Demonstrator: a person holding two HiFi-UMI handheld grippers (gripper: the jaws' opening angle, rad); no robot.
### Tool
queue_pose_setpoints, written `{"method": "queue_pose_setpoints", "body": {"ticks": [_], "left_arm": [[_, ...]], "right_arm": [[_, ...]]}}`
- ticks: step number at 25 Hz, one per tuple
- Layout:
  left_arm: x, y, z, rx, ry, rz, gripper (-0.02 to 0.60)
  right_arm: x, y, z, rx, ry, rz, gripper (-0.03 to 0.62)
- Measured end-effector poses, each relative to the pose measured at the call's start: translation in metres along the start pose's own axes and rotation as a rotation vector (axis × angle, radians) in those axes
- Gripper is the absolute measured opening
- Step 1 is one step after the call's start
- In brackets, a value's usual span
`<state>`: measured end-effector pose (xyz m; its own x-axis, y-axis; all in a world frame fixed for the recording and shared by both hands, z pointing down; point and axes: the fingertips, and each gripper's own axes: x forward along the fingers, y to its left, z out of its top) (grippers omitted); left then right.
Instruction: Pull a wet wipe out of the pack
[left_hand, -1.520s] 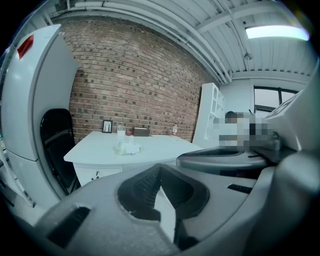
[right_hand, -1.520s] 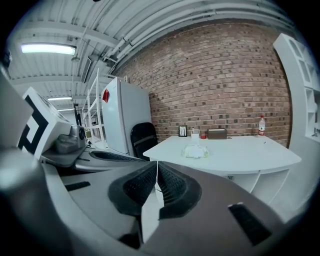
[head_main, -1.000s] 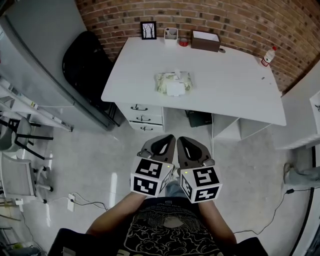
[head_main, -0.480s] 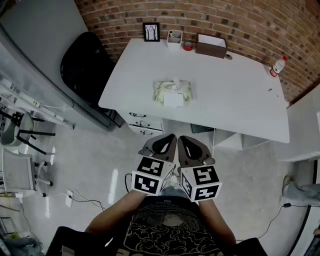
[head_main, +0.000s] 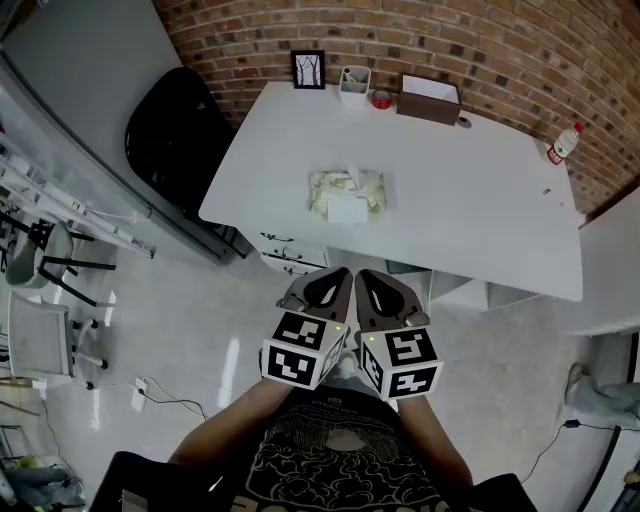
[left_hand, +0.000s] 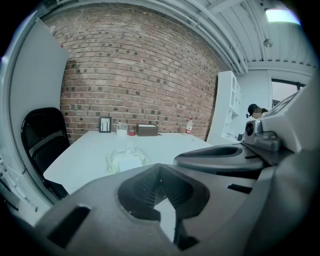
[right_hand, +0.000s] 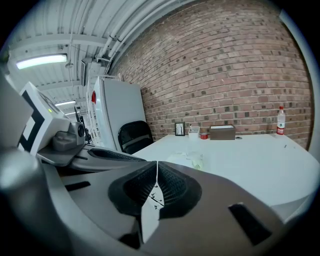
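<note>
The wet wipe pack (head_main: 347, 193) is pale green with a white flap and lies near the front edge of the white table (head_main: 470, 210). It also shows in the left gripper view (left_hand: 125, 159) and in the right gripper view (right_hand: 189, 159). My left gripper (head_main: 320, 285) and right gripper (head_main: 374, 286) are held side by side over the floor, well short of the table, close to my body. Both are shut with nothing between the jaws.
At the table's far edge stand a small picture frame (head_main: 308, 69), a white cup (head_main: 354, 78), a red item (head_main: 381, 98) and a brown box (head_main: 429, 99). A bottle (head_main: 562, 144) is at the right. A black chair (head_main: 172, 130) stands left of the table; drawers (head_main: 290, 250) sit beneath.
The view has shifted a little, so the table sits slightly lower and further right in the frame. Both grippers keep the same pose, shut and side by side.
</note>
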<state>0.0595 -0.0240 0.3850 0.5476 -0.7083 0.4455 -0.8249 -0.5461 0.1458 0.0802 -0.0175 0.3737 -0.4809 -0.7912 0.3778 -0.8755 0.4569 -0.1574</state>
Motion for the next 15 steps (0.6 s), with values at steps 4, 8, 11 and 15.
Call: {"method": "queue_pose_setpoints", "body": {"ticks": [4,8,11,15], "left_arm": [[0.004,0.007,-0.003,-0.017,0.0,0.009,0.012],[0.011,0.016,-0.004,-0.032,0.004,0.004,0.012],[0.018,0.026,-0.001,-0.032,0.005,0.0,0.012],[0.031,0.044,0.004,-0.039,0.006,-0.008,0.012]], "right_arm": [[0.007,-0.001,-0.002,-0.007,0.01,0.004,0.018],[0.018,-0.002,-0.001,-0.011,0.027,0.001,0.018],[0.031,-0.005,0.003,-0.012,0.033,-0.004,0.018],[0.05,-0.01,0.008,-0.016,0.048,-0.019,0.018]]}}
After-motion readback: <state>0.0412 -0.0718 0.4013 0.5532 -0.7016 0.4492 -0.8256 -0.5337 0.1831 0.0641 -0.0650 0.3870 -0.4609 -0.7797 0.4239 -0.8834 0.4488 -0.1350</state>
